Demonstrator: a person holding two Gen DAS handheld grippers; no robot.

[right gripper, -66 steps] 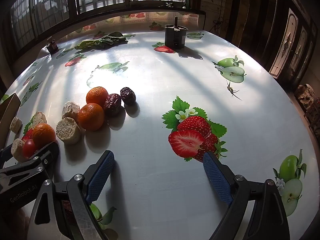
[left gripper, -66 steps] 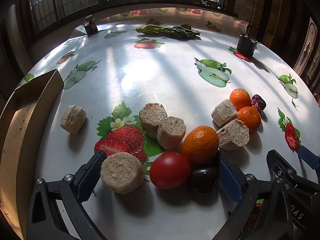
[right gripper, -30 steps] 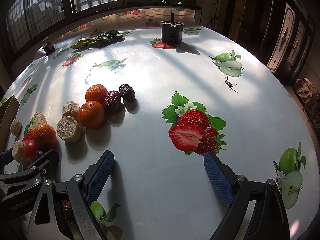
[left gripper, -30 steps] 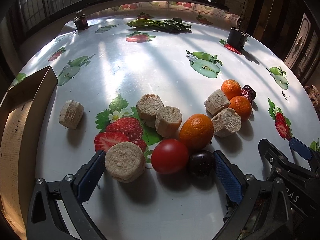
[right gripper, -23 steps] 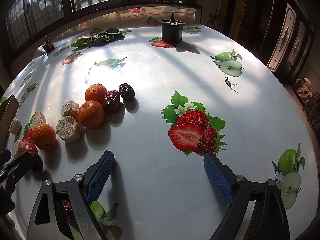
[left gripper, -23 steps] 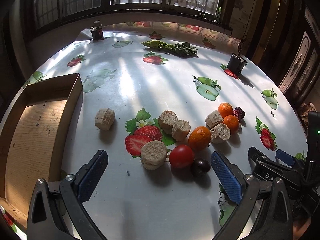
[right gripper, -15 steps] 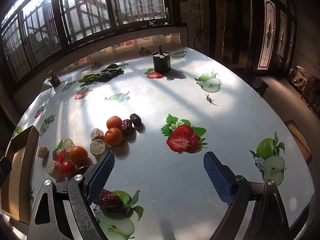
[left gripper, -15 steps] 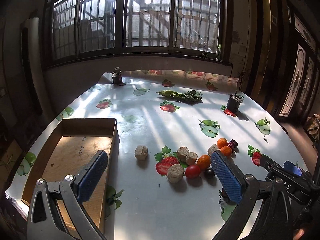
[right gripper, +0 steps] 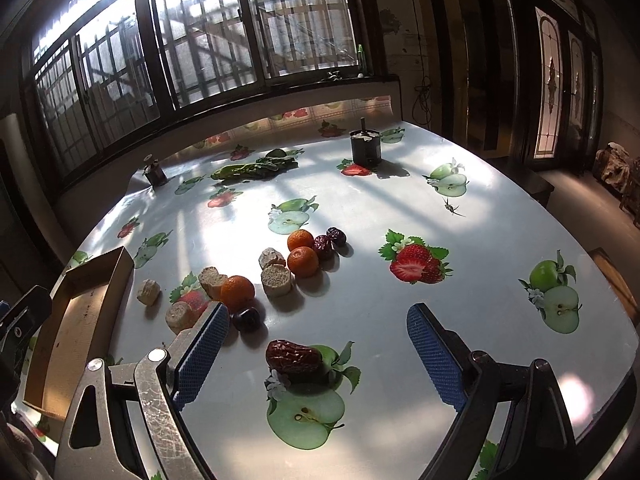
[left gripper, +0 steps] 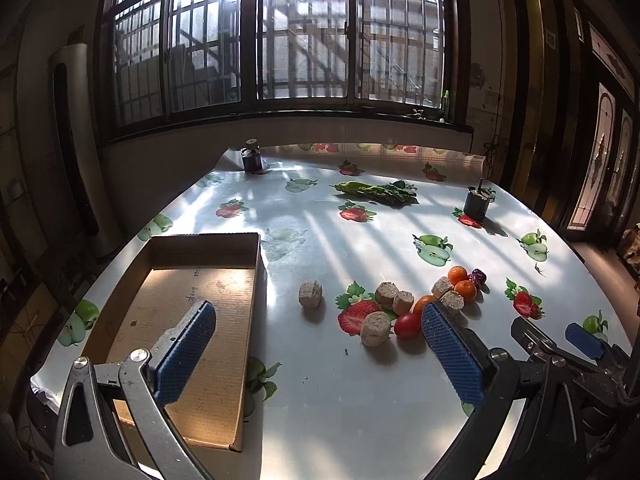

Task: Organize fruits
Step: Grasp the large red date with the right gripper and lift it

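Both grippers hang high above the table (left gripper: 360, 400), tilted down, spread wide and holding nothing. The left gripper (left gripper: 316, 356) has the cardboard box (left gripper: 192, 320) beneath its left finger and the tomato (left gripper: 407, 325) by its right. A date (right gripper: 293, 356) lies between the right gripper's (right gripper: 318, 356) fingers, oranges (right gripper: 303, 261) farther ahead.
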